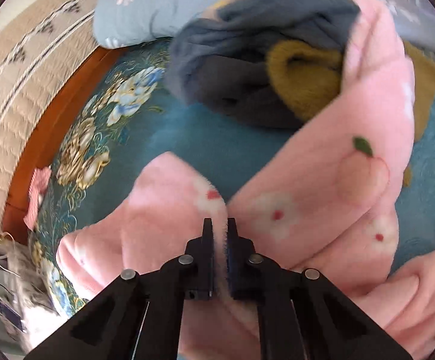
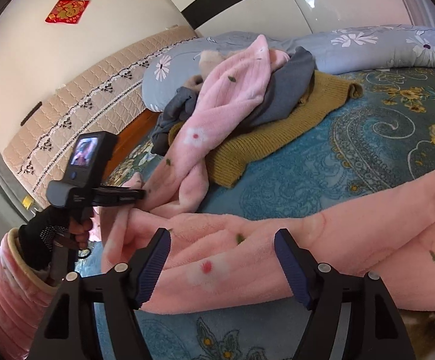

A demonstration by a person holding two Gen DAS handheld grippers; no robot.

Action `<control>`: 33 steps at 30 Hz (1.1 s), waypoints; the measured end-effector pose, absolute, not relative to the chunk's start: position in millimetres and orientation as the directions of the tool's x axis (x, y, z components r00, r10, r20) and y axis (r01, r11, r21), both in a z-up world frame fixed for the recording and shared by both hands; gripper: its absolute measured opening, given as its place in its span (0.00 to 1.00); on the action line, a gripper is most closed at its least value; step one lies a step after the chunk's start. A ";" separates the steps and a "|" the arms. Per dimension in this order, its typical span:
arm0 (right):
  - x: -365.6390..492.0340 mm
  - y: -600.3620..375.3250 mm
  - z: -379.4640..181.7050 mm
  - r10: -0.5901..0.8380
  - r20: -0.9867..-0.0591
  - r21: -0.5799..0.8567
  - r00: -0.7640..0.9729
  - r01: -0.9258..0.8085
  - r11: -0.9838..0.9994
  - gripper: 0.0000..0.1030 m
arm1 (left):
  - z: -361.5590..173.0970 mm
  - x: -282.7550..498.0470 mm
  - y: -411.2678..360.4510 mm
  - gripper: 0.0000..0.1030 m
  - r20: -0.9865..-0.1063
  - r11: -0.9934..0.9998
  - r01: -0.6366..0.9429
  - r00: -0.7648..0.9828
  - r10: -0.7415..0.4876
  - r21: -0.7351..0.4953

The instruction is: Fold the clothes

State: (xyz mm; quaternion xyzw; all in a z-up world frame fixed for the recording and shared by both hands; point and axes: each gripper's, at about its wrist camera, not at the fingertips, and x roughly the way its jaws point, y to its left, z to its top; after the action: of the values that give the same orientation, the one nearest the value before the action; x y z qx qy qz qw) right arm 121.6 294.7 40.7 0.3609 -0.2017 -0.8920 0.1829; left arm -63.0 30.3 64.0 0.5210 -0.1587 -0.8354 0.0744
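A pink fleece garment point(image 1: 322, 186) with flower and peach prints lies across a teal floral bedspread point(image 1: 205, 138). My left gripper point(image 1: 219, 225) is shut on a fold of the pink garment. In the right wrist view the left gripper point(image 2: 140, 193) pinches the pink garment point(image 2: 247, 249) at its left end. My right gripper point(image 2: 222, 240) is open, its jaws wide apart over the garment's middle, holding nothing. Behind it, a heap holds a grey-blue garment point(image 2: 286, 90) and a mustard knit sweater point(image 2: 265, 138), with part of the pink garment draped over it.
A blue flowered pillow point(image 2: 382, 45) lies along the back of the bed. A beige quilted headboard point(image 2: 76, 111) with a wooden edge point(image 1: 52, 126) stands at the left. The heap point(image 1: 247, 69) sits close ahead of the left gripper. Bare bedspread point(image 2: 367, 156) lies at right.
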 end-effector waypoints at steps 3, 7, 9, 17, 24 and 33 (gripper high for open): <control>120.6 294.7 37.4 -0.469 -0.579 0.491 -0.667 0.174 -0.854 0.73 | 92.2 -35.6 8.0 0.04 -0.810 -0.956 -0.026 -0.538 -0.232 0.291; 120.2 293.4 35.0 -0.459 -0.589 0.484 -0.665 0.165 -0.859 0.73 | 126.0 22.2 -38.2 0.04 -0.736 -0.994 0.064 -0.668 -0.109 0.089; 119.8 292.4 34.1 -0.453 -0.594 0.478 -0.665 0.162 -0.863 0.73 | 133.4 57.4 -70.4 0.04 -0.697 -0.992 0.120 -0.715 -0.057 -0.042; 118.8 284.9 30.6 -0.421 -0.615 0.430 -0.667 0.164 -0.888 0.73 | 57.5 135.8 -136.8 0.04 -0.766 -0.934 0.286 -0.642 -0.023 -0.212; 119.1 280.6 28.9 -0.405 -0.631 0.395 -0.662 0.174 -0.902 0.73 | 52.9 136.7 -140.4 0.11 -0.735 -0.930 0.253 -0.677 0.028 -0.268; 118.0 282.4 28.6 -0.429 -0.627 0.418 -0.650 0.184 -0.889 0.73 | 108.1 87.5 -109.2 0.50 -0.672 -0.976 0.202 -0.734 -0.096 -0.082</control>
State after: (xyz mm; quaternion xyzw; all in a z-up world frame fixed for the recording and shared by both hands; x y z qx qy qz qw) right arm 118.0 282.4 28.6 0.3814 -0.1606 -0.8940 0.1716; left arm 87.5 -109.2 108.1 0.3558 0.0750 -0.9281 0.0802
